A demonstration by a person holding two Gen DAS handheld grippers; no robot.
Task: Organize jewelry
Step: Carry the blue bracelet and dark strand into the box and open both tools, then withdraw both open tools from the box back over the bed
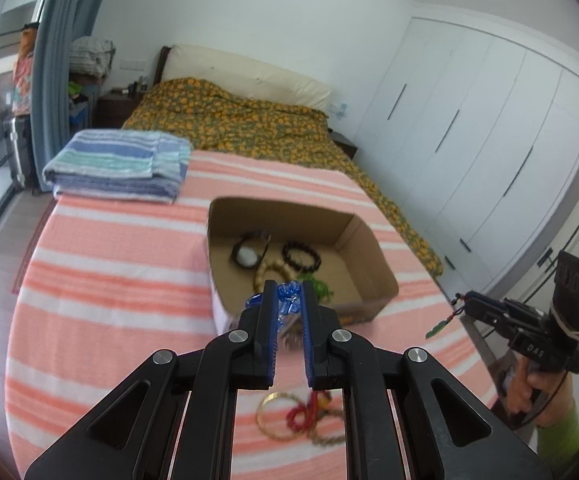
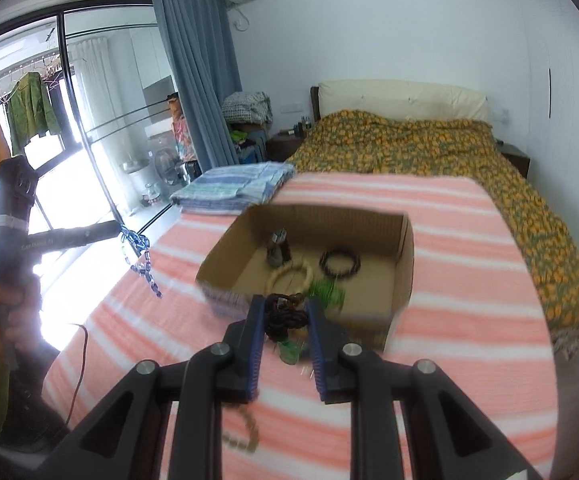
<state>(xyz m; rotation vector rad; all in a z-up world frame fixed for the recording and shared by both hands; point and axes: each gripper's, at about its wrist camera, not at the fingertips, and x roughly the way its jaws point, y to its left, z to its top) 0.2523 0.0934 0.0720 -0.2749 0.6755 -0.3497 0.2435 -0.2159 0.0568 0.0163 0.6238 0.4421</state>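
Striped blanket (image 1: 109, 288) covers bed (image 1: 249, 120).

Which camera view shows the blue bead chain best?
The right wrist view: the blue bead chain hangs free from the left gripper, its whole length visible. The left wrist view shows only a short bunch between the gripper fingers.

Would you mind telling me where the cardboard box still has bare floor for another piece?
The cardboard box is bare along its right wall, beyond the dark bead bracelet and green beads. Its left and middle are crowded: the watch, pale bead ring and those bracelets lie close together.
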